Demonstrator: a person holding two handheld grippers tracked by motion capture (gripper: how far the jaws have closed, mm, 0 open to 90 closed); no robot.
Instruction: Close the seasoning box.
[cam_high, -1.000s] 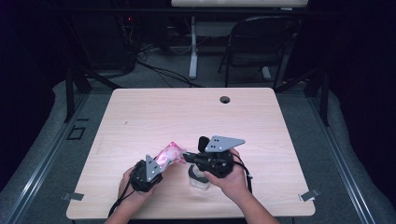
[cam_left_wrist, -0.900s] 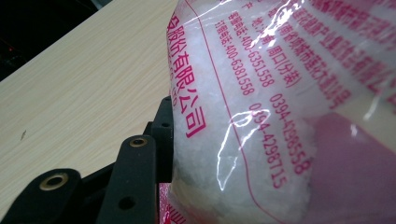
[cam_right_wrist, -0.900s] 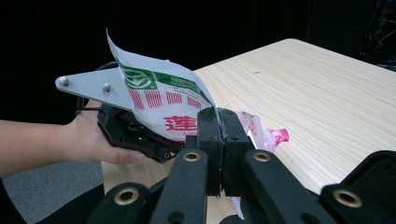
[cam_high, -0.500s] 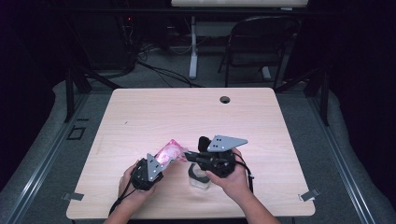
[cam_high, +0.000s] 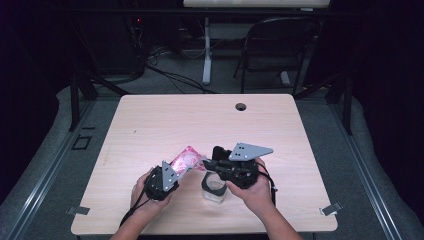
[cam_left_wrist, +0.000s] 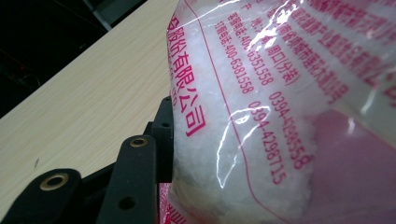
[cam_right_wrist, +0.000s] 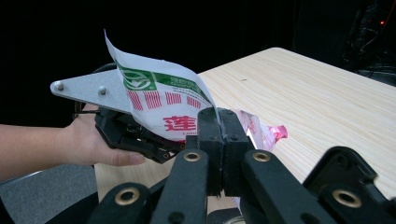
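A clear plastic bag (cam_high: 186, 159) with pink print, full of white grains, hangs tilted over the table's front middle. My left gripper (cam_high: 176, 172) is shut on its lower body; in the left gripper view the bag (cam_left_wrist: 261, 116) bulges against one black finger (cam_left_wrist: 164, 135), and the other jaw is hidden behind it. My right gripper (cam_high: 207, 163) is shut on the bag's upper edge. In the right gripper view the two jaws (cam_right_wrist: 217, 122) pinch the film of the bag (cam_right_wrist: 163, 100), with the left gripper (cam_right_wrist: 126, 133) and its hand behind. A small clear jar (cam_high: 214, 190) stands on the table under the right gripper.
The light wooden table (cam_high: 165, 125) has a round cable hole (cam_high: 240, 106) near its far edge. Beyond the table stand a dark folding chair (cam_high: 272, 45) and a white stand (cam_high: 206, 50), with cables on the floor.
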